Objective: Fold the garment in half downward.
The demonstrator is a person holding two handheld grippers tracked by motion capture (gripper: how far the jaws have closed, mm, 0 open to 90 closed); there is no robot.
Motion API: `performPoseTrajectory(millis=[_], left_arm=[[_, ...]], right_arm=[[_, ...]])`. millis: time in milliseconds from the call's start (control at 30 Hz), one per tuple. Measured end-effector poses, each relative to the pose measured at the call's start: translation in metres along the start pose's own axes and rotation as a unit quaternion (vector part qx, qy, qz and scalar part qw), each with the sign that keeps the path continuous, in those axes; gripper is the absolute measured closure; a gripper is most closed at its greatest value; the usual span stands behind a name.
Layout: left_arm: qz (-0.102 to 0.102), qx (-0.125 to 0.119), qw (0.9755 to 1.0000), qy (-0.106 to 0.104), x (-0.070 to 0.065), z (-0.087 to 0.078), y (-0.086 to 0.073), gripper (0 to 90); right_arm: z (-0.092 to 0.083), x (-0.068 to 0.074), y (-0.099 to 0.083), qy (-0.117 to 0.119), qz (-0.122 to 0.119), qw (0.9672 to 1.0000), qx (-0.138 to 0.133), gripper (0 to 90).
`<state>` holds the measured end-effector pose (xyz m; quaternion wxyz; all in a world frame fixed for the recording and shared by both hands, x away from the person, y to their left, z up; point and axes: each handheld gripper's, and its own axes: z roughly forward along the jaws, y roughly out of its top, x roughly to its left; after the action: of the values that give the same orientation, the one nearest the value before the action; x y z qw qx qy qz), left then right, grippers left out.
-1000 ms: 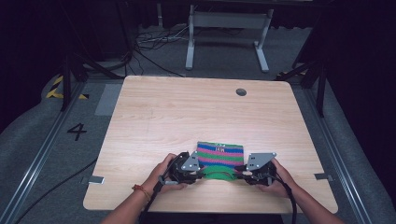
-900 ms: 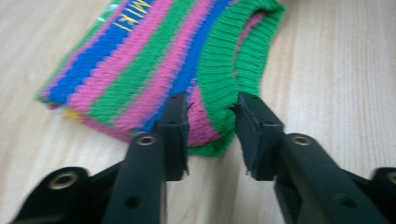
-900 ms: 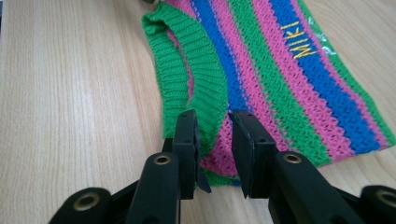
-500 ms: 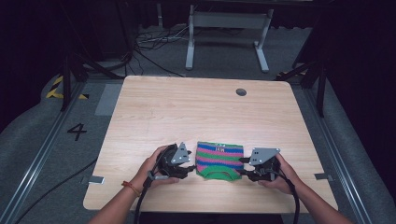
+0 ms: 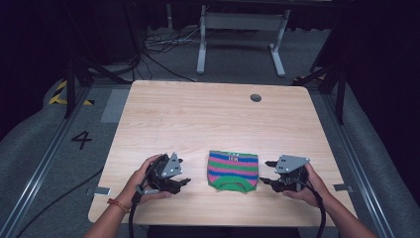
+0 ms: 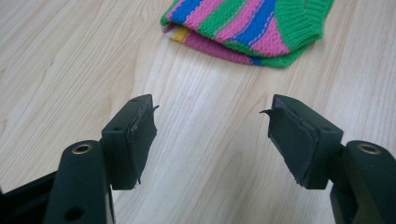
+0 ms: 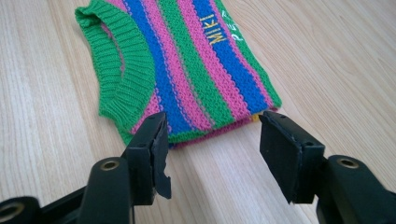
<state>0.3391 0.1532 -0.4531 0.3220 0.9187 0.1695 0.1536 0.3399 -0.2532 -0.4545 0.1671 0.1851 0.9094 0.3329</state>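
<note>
A small knitted garment [image 5: 233,171] in green, pink and blue stripes lies folded flat on the wooden table [image 5: 198,114], near its front edge. My left gripper [image 5: 184,174] rests just left of it, a short gap away. Its jaws have just been opening, and in the left gripper view the gripper [image 6: 212,109] has only bare wood between them, the garment [image 6: 252,28] beyond. My right gripper [image 5: 267,172] sits just right of the garment. Its jaws have also just been opening, and the right gripper [image 7: 212,123] stands at the garment's [image 7: 187,70] edge without pressing it.
A round cable hole [image 5: 255,97] sits at the table's far right. Behind the table stands a grey metal frame [image 5: 237,29] with cables on the floor. A "4" mark [image 5: 81,140] and floor rails lie to the left.
Both grippers have let go of the garment's sides and drawn outward from it, the left one farther. Their jaws stand wider than before. The garment stays in place.
</note>
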Motion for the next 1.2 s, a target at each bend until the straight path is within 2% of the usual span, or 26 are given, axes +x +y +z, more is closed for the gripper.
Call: performPoseTrajectory(millis=[133,200,400,667,767,800,900,1100,1167,1200], left_arm=[[0.000,0.009,0.9999,0.005,0.002,-0.005,-0.006,32.8],[-0.011,0.007,0.9999,0.011,0.003,-0.008,-0.010,32.5],[-0.017,0.010,0.9996,0.018,0.007,-0.014,-0.019,31.1],[-0.043,0.006,0.9986,0.029,0.015,-0.025,-0.035,29.2],[-0.044,0.008,0.9983,0.038,0.018,-0.028,-0.038,29.0],[-0.055,0.004,0.9976,0.043,0.023,-0.032,-0.041,28.8],[-0.067,0.001,0.9966,0.048,0.027,-0.035,-0.046,28.5],[-0.086,0.003,0.9953,0.044,0.031,-0.038,-0.060,27.6],[-0.089,0.002,0.9951,0.044,0.032,-0.038,-0.062,27.0],[-0.097,0.007,0.9944,0.041,0.032,-0.038,-0.067,26.9]], right_arm=[[-0.005,-0.002,-0.006,-0.009,0.003,1.0000,0.001,39.5],[-0.009,-0.004,-0.010,-0.017,0.009,0.9998,0.003,38.3],[-0.015,-0.008,-0.019,-0.028,0.016,0.9995,0.006,37.3],[-0.026,-0.015,-0.033,-0.050,0.033,0.9982,0.008,36.4],[-0.029,-0.016,-0.039,-0.063,0.037,0.9973,0.007,36.3],[-0.031,-0.016,-0.041,-0.067,0.040,0.9969,0.009,35.4],[-0.035,-0.017,-0.046,-0.074,0.045,0.9962,0.006,33.2],[-0.039,-0.018,-0.061,-0.078,0.062,0.9951,-0.002,29.3],[-0.039,-0.018,-0.063,-0.078,0.062,0.9950,0.002,28.5],[-0.040,-0.018,-0.069,-0.081,0.066,0.9945,0.007,27.8]])
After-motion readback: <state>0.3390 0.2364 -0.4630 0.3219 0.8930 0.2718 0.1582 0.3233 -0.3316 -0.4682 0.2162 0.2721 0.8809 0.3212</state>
